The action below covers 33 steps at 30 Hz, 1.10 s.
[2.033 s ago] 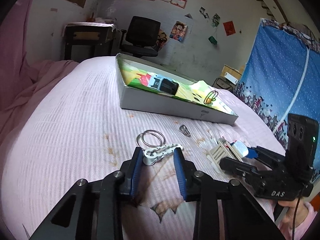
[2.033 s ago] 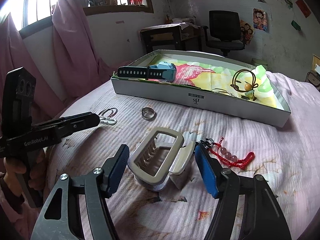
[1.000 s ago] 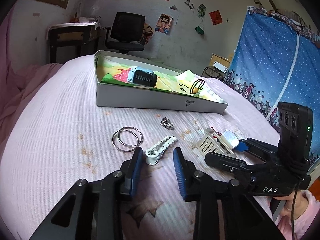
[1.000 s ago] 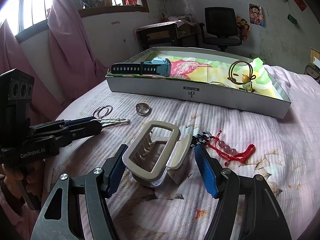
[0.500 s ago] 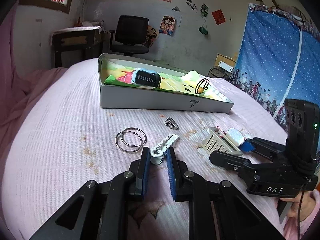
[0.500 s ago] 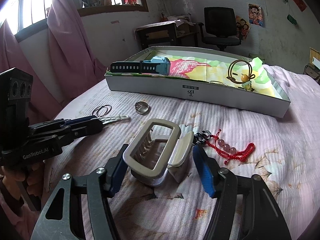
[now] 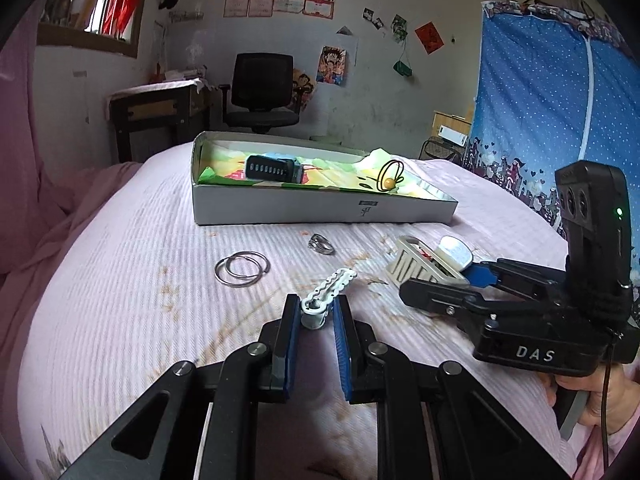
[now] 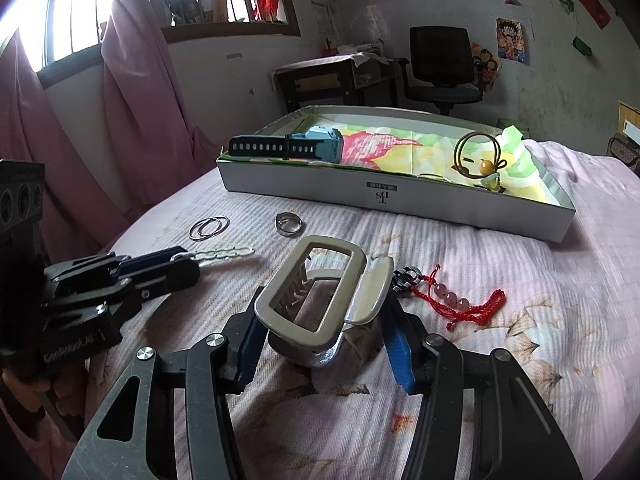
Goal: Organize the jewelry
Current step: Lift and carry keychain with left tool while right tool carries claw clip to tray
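Left wrist view: the left hand-held gripper (image 7: 316, 314) has its blue pads closed on the round end of a white hair clip (image 7: 329, 290), which lies on the pink bedspread (image 7: 120, 280). The clip's long axis runs away from the gripper and slants right, its free tip pointing toward the white box (image 7: 320, 208). The pair of silver hoops (image 7: 241, 269) lies left of the clip, nearer the box; a silver ring (image 7: 321, 244) lies between the clip and the box wall.

The right hand-held gripper (image 8: 324, 332), its body marked "DAS" in the left view, is clamped on a beige claw hair clip (image 8: 320, 300). The claw clip's open rectangular frame tilts up and away from the gripper, toward the box. Right of the claw clip, touching its far side as far as can be told, lies a red cord bracelet (image 8: 456, 300) with pink beads, stretched roughly parallel to the box's near wall.

Inside the box, a blue watch (image 8: 296, 146) lies at the left end, its black strap pointing left along the box's length; a brown looped hair tie (image 8: 480, 158) with an amber bead sits near the right end. The near wall carries a small logo reading "BS", seen upside down. The left gripper's body reads "GenRobot.AI" in the right wrist view.
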Available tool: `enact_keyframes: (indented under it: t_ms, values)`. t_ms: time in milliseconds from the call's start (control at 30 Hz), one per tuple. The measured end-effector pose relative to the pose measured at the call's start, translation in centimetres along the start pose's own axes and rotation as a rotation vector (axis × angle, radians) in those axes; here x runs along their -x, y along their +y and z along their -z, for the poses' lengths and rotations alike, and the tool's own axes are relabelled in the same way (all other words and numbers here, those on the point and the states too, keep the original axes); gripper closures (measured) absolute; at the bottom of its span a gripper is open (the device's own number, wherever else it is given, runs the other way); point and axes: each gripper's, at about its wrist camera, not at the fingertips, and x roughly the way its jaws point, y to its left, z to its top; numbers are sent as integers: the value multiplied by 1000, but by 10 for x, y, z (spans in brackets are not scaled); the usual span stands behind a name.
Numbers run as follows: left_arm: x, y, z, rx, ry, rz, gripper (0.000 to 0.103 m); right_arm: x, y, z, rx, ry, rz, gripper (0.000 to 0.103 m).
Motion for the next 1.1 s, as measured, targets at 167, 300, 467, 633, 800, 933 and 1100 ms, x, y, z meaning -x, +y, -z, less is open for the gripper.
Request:
enact_keyframes:
  t_ms: [167, 300, 467, 633, 800, 933, 1100]
  values:
    - [9, -7, 3, -8, -29, -6, 87, 9, 0, 0, -1, -43, 7, 55]
    - [15, -8, 1, 3, -57, -1, 87, 18, -2, -2, -14, -80, 12, 54]
    - [15, -7, -21, 73, -83, 13, 87, 30, -13, -12, -48, -122, 9, 55]
    - [8, -19, -53, 78, -128, 25, 87, 35, -29, -23, -47, -153, 38, 55]
    - [-21, -29, -84, 90, -112, 19, 87, 29, -57, -40, -87, -173, 76, 55]
    - [-51, -32, -101, 107, -61, -3, 87, 22, -80, -63, -103, -212, 121, 55]
    - [-87, -37, -116, 100, 13, -43, 87, 7, -100, -86, -99, -231, 180, 55]
